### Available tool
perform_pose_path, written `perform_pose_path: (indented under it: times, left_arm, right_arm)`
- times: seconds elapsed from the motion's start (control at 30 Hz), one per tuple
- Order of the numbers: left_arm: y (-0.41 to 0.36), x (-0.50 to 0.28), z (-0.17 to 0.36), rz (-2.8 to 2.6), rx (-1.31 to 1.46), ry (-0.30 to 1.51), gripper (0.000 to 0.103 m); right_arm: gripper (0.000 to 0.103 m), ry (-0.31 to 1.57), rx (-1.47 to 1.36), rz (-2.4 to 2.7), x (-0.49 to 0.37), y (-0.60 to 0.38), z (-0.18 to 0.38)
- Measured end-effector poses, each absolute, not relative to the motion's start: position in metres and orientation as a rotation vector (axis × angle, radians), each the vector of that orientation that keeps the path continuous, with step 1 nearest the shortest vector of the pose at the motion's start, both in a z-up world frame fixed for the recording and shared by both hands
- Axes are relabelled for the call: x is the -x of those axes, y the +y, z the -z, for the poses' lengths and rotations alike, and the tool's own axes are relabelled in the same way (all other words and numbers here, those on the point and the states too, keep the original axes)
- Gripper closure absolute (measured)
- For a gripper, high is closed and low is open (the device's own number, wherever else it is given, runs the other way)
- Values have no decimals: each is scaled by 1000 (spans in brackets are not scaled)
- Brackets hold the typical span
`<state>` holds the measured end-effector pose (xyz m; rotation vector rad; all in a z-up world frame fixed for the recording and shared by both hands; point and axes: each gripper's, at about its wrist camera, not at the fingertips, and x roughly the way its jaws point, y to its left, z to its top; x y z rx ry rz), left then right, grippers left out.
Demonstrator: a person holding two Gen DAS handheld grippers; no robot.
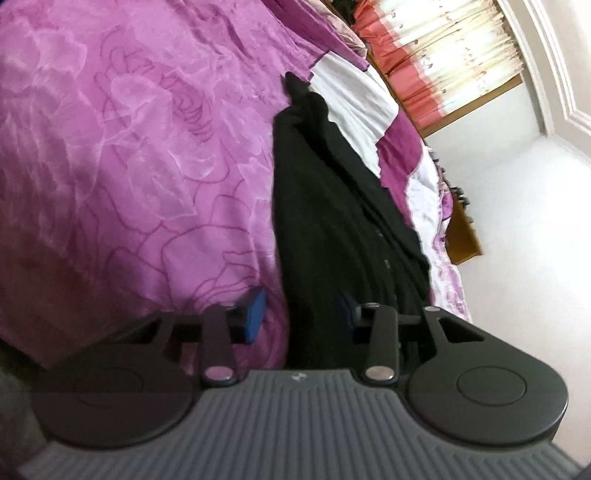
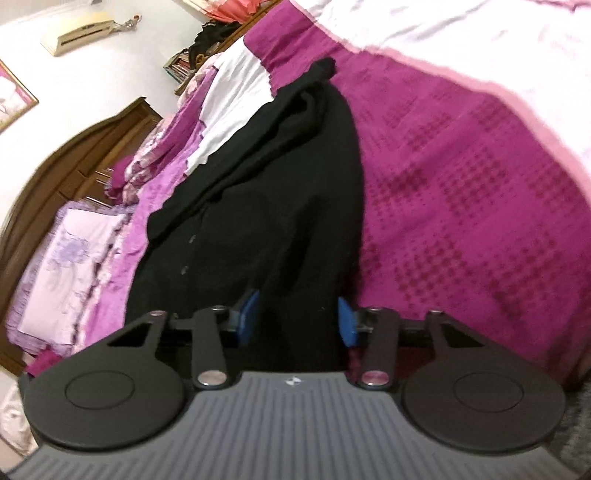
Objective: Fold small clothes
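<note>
A black knitted garment (image 1: 332, 206), long and bunched lengthwise with a row of small buttons down it, lies stretched out on the bed (image 1: 129, 147). It rests where the bed's covers meet: to one side a pale purple satin bedspread with a rose pattern (image 1: 110, 129), to the other a deep magenta blanket with a dotted weave (image 2: 461, 192) bordered by a white sheet (image 2: 443, 29). The far end of the garment narrows to a rumpled tip near a white and magenta patch of bedding toward the head of the bed.

The left tool (image 1: 303, 314) stands with its blue-padded fingers (image 1: 255, 314) set apart, and the near end of the black garment passes between them; one pad is clear of the cloth against the purple bedspread, while the other is dark against the fabric, so whether it presses the cloth cannot be told.

The right tool (image 2: 297, 321) also has its two blue pads (image 2: 249, 317) spread apart, straddling the near end of the same garment. The cloth fills the gap, yet both pads sit at its edges without visibly pinching it.

Beyond the bed, the right wrist view shows a dark wooden headboard (image 2: 55, 177), floral purple pillows (image 2: 66, 258), a cream wall-mounted air conditioner (image 2: 77, 33) and a framed picture (image 2: 14, 96) on the white wall. The left wrist view shows a window with coral and cream curtains (image 1: 436, 55).
</note>
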<state>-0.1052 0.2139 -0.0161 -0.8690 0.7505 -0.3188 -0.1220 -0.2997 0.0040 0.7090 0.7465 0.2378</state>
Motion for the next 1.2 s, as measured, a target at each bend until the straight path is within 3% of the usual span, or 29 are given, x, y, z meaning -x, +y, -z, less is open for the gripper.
perform_pose_path:
  times: [0.13,0.27,0.3,0.37,0.53,0.57,0.63,0.97,1.1,1.2]
  left_arm:
    - [210,107,27,407,939,818,61]
    - [194,110,21,402,827,800,64]
    - [191,109,22,396,823,800,76]
    - [189,106,28,335,832,812,91]
    - [194,101,37,349,935,814,92]
    - [194,100,40,351,955,814,93]
    - [191,100,38,363,922,800,93]
    - [171,99,19,330,745,795,95]
    - [173,97,18,323,767,788,95]
    - [178,99,12,338,782,755,95]
  right_arm:
    - [53,777,-823,-290,110,-304,8]
    - [53,786,-884,-296,113,-308,12]
    - [53,786,-892,-297,114,-308,12]
    - [53,789,-904,-304,117,-308,14]
    - [54,777,-845,-307,116,-300,11]
    - [57,771,-831,-305,116,-299,10]
    - [75,769,-805,-282,114,-296,10]
    - [78,795,-954,-266,108,-312,21]
    - [94,743,-1014,-240,112,-324,19]
    - [97,711,-1001,-296,108,-324,13]
